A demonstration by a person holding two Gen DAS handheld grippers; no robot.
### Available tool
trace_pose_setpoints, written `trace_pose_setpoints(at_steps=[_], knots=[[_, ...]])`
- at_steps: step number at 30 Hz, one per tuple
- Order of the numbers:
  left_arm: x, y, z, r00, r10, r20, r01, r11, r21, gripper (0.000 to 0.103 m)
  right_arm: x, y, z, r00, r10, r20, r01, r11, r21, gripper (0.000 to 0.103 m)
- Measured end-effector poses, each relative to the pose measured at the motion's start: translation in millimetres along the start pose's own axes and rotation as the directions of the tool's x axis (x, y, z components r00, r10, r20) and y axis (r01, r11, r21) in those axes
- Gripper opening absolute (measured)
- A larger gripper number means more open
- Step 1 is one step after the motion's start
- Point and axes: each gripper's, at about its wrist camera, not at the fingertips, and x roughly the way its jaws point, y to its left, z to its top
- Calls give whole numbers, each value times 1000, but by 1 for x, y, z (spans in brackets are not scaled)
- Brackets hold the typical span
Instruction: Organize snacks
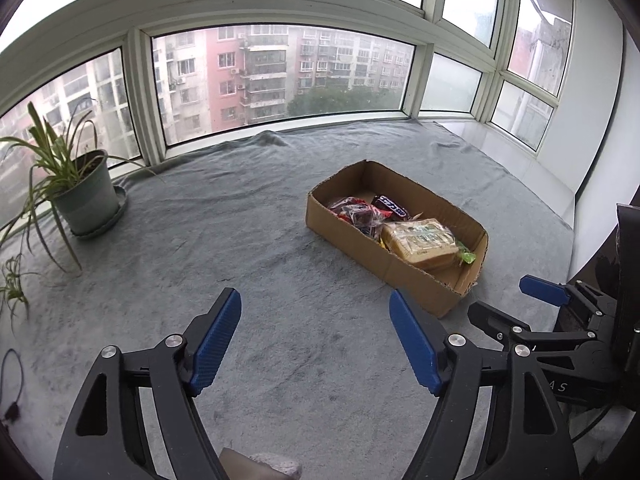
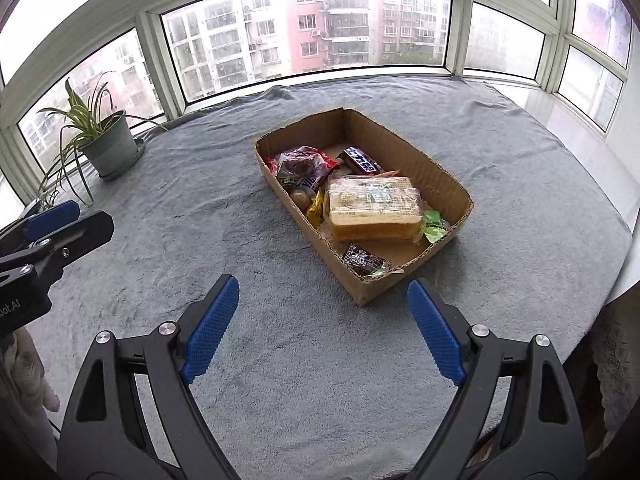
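Snacks [image 2: 320,176] sit loose in the cardboard box [image 2: 448,184]; your left gripper [image 1: 316,344] and right gripper [image 2: 322,328] gape wide, so a clumsy reach could snag its flimsy wall.

Left gripper [image 1: 316,300] hangs over grey blanket [image 1: 240,232], jaws spread wide, nothing btwn them. Cardboard box [image 1: 344,224] sits ahead & to the right w/ wrapped bread [image 1: 420,240], dark candy bar [image 1: 390,205], red packets [image 1: 352,210] inside. Right gripper [image 1: 508,300] at far right edge. Potted plant [image 1: 86,196] by window, left.
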Motion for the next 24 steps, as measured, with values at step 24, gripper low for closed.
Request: trace_pose_setpoints(at_steps=[24], knots=[[-3, -2, 0, 1000, 0, 18, 0, 1000, 3, 77, 3, 7, -3, 1000, 2, -4, -2, 1000, -1, 89]])
